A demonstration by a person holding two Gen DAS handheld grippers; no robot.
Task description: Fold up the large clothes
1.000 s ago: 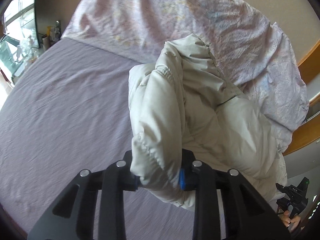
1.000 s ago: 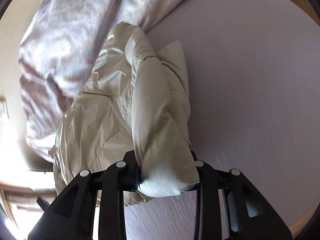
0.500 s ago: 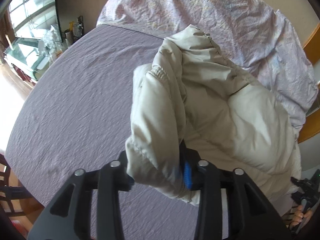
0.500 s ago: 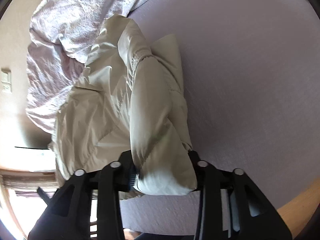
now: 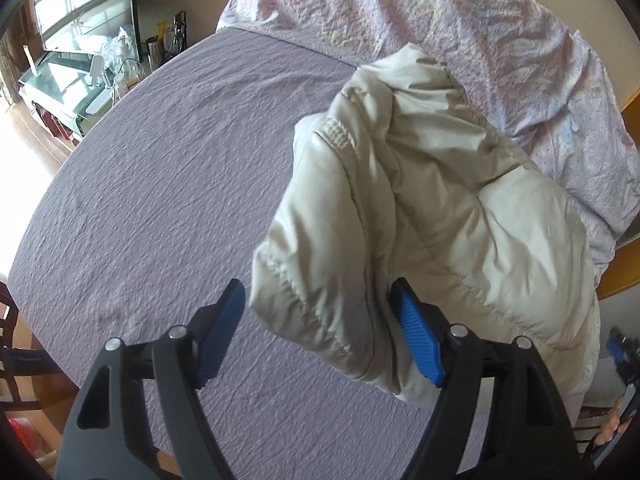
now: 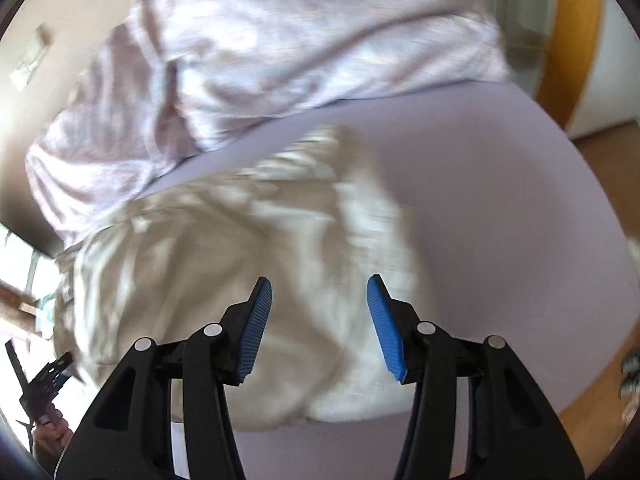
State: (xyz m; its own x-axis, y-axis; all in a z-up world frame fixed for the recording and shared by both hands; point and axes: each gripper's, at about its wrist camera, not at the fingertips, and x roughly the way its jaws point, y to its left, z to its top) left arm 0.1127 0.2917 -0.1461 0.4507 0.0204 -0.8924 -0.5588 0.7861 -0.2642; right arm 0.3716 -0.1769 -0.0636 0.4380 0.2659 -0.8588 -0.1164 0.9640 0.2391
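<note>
A cream puffer jacket lies bunched on the lilac bed sheet. My left gripper hangs over its near end, jaws opening. A padded fold sits between the blue pads; it brushes the right pad and is clear of the left one. In the blurred right wrist view my right gripper hovers above the jacket, jaws opening with nothing pinched between the pads. The jacket rests on the sheet below.
A crumpled pale floral duvet is heaped along the far side of the bed. A glass stand with clutter is beyond the bed's left edge. Wooden bed frame at right. A hand shows at the lower right.
Both grippers were shut on folds of the jacket and have opened. The right one has lifted off the jacket and rolled, so its view has turned. The left one shifted slightly.
</note>
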